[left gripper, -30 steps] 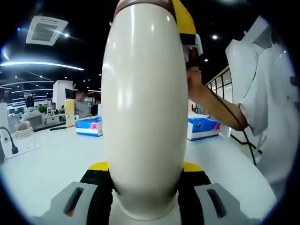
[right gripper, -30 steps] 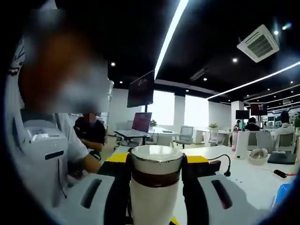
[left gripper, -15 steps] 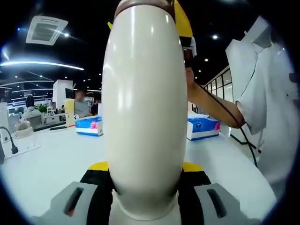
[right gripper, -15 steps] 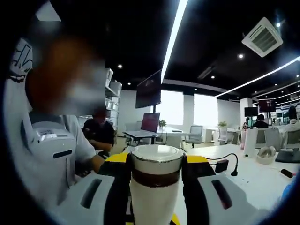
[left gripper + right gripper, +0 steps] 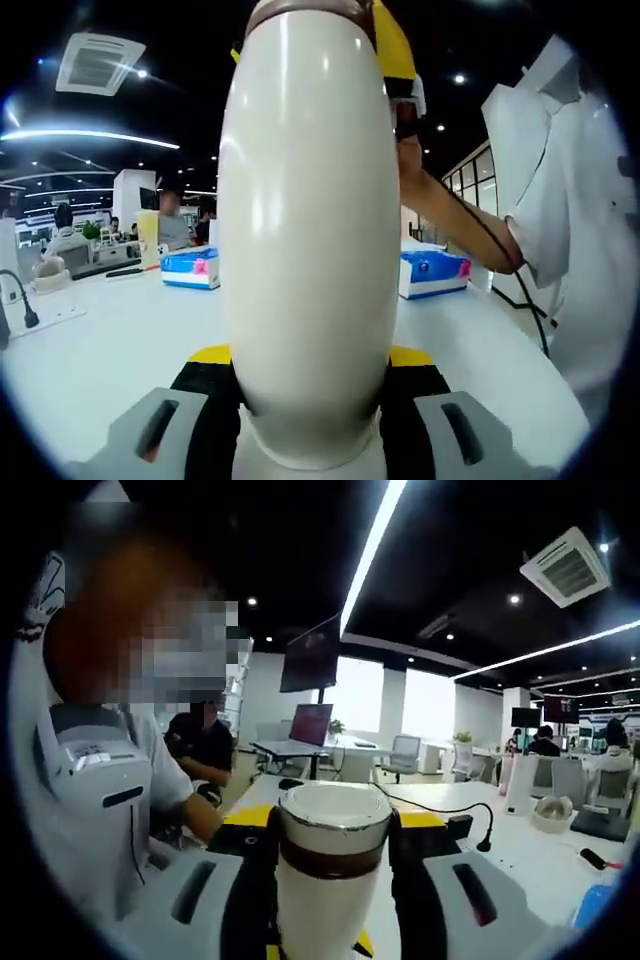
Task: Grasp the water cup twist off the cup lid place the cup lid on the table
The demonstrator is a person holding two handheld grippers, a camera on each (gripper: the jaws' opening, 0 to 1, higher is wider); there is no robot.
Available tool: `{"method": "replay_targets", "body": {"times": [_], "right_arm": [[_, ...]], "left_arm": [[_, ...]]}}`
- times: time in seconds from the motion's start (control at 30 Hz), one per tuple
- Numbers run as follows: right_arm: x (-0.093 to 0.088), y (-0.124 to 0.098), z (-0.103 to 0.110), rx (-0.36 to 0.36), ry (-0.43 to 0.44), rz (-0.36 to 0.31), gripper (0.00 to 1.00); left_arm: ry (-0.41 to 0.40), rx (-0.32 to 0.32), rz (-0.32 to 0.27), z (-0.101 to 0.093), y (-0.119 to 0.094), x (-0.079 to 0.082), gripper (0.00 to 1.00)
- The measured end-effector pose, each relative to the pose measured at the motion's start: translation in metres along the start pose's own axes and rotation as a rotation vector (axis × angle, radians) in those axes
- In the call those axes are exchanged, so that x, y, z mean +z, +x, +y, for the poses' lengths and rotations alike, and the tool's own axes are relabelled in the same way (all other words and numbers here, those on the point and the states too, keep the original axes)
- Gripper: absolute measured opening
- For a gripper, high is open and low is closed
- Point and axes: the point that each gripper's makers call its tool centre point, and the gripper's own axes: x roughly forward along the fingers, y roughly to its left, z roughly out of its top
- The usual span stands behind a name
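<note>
A cream water cup (image 5: 310, 240) stands tall between my left gripper's (image 5: 310, 358) black, yellow-tipped jaws, which are shut on its body. At its top a brown band (image 5: 305, 8) shows, with the yellow right gripper (image 5: 392, 45) against it. In the right gripper view the white cup lid (image 5: 332, 815) sits above the brown band (image 5: 328, 860). My right gripper (image 5: 332, 828) is shut on the cup lid, one jaw on each side. Whether the lid still sits tight on the cup is hidden.
A white table (image 5: 110, 340) spreads below, carrying two blue boxes (image 5: 190, 268) (image 5: 433, 273). A person in a white shirt (image 5: 580, 230) stands at the right, forearm (image 5: 450, 215) reaching up. A black gooseneck stand (image 5: 478, 825) and a white cylinder (image 5: 516, 785) sit on the table.
The room behind the lid has shifted in the right gripper view, so that gripper has turned a little with the lid. The left gripper and cup body stay still.
</note>
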Motion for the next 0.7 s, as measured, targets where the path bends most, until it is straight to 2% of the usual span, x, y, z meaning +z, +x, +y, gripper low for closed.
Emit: {"method": "replay_targets", "body": {"times": [0.1,0.2,0.3,0.4,0.43,0.5,0.57,0.7], "right_arm": [[0.001,0.000,0.000,-0.027,-0.006,0.019,0.47],[0.004,0.000,-0.001,-0.068,-0.009,0.037,0.59],[0.002,-0.004,-0.008,-0.159,0.011,0.094,0.68],[-0.004,-0.009,-0.018,-0.268,0.002,0.157,0.69],[-0.005,-0.010,-0.019,-0.299,-0.014,0.171,0.70],[-0.014,-0.016,-0.027,-0.425,-0.086,0.258,0.78],[-0.015,-0.011,-0.022,-0.440,-0.149,0.272,0.87],[-0.013,-0.010,-0.014,-0.499,-0.135,0.274,0.89]], "left_arm": [[0.001,0.001,0.000,0.000,0.000,0.000,0.55],[0.000,0.002,0.001,0.000,0.000,0.000,0.55],[0.000,0.002,0.001,0.000,0.000,0.000,0.55],[0.000,0.003,0.002,-0.001,0.000,0.000,0.55],[0.000,0.003,0.002,-0.001,0.000,0.000,0.55],[-0.001,0.003,0.002,-0.001,0.000,0.000,0.55],[-0.001,0.003,0.002,-0.001,0.000,0.000,0.55],[-0.002,0.004,0.002,-0.001,0.000,-0.001,0.55]]}}
